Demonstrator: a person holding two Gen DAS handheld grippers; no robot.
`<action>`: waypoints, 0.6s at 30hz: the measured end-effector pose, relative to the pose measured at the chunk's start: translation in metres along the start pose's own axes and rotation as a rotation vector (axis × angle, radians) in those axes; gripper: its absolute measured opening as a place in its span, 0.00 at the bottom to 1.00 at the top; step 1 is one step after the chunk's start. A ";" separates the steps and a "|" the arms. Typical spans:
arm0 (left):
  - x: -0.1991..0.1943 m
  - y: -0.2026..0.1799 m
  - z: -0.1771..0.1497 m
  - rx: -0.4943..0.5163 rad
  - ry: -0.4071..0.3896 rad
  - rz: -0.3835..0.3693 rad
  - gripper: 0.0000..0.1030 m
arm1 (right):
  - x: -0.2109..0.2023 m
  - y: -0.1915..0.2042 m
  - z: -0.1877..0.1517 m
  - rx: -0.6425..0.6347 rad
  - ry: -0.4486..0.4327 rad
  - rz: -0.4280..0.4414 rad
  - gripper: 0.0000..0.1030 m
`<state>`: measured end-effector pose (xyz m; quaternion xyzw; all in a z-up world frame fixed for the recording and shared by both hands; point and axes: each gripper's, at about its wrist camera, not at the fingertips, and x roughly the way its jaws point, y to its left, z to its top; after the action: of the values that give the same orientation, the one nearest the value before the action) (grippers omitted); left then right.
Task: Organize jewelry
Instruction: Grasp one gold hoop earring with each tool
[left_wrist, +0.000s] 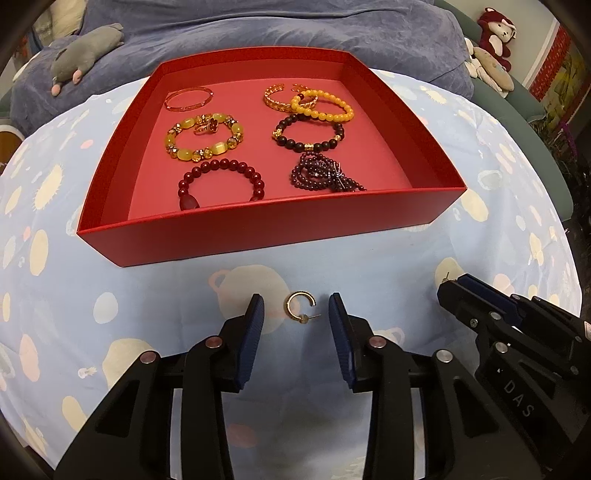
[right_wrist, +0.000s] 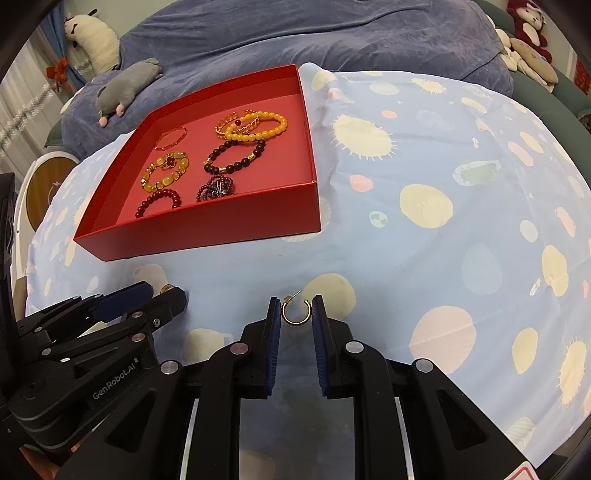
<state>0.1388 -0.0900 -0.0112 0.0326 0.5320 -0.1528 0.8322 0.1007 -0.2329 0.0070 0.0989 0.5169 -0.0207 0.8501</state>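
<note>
left gripper (left_wrist: 295, 308): apart; gold earring (left_wrist: 300, 307) lies between its tips, low middle of frame | right gripper (right_wrist: 295, 308): nearly pinching second earring (right_wrist: 295, 312); not gripped yet | red box (left_wrist: 258, 236): straight ahead, upper frame

A light blue cloth (left_wrist: 295, 266) printed with cream, pink and pale blue blobs covers the rounded surface that carries everything; what is under the cloth cannot be told. A shallow red tray (left_wrist: 258, 236) sits directly on it toward the far side, its near wall facing the cameras. Nearer, on the bare cloth, lie two small gold hoop earrings, well apart from the tray. One earring (left_wrist: 300, 307) lies flat with its post pointing right. The other earring (right_wrist: 295, 312) lies on a cream blob of the print. Behind the cloth rises a dark blue blanket (left_wrist: 258, 26)
</note>
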 end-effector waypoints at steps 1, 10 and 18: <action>0.000 0.000 -0.001 0.004 -0.003 0.002 0.32 | 0.000 0.000 0.000 0.001 0.001 0.000 0.16; -0.002 0.002 -0.004 0.005 -0.008 0.004 0.17 | 0.001 0.001 -0.001 -0.002 0.003 0.005 0.16; -0.014 0.006 -0.009 -0.017 -0.010 -0.003 0.17 | -0.011 0.008 -0.002 -0.015 -0.014 0.020 0.16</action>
<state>0.1272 -0.0789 -0.0031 0.0239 0.5292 -0.1496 0.8349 0.0951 -0.2250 0.0173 0.0974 0.5100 -0.0090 0.8546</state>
